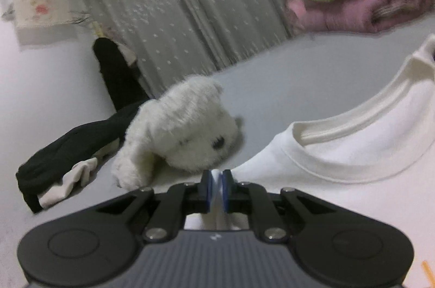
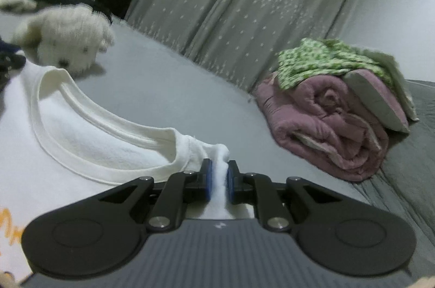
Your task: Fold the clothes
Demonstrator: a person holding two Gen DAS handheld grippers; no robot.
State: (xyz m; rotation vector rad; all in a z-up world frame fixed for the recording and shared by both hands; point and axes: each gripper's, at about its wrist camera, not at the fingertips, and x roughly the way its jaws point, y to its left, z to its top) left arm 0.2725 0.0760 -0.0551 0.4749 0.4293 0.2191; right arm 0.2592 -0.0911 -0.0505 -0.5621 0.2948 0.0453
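Note:
A white T-shirt (image 1: pixel 353 179) with a ribbed round collar and an orange print lies spread on the grey bed; it also shows in the right wrist view (image 2: pixel 81 152). My left gripper (image 1: pixel 216 173) is shut on a pinch of the shirt's fabric at the shoulder left of the collar. My right gripper (image 2: pixel 218 165) is shut on a pinch of the shirt's fabric at the shoulder right of the collar. Both pinches stand up between the blue pads.
A white plush dog (image 1: pixel 187 133) lies just beyond the left shoulder, with black and white clothes (image 1: pixel 68 160) behind it. A rolled pink quilt with a green cloth on top (image 2: pixel 334 108) sits to the right. A grey dotted curtain (image 2: pixel 244 2) hangs behind the bed.

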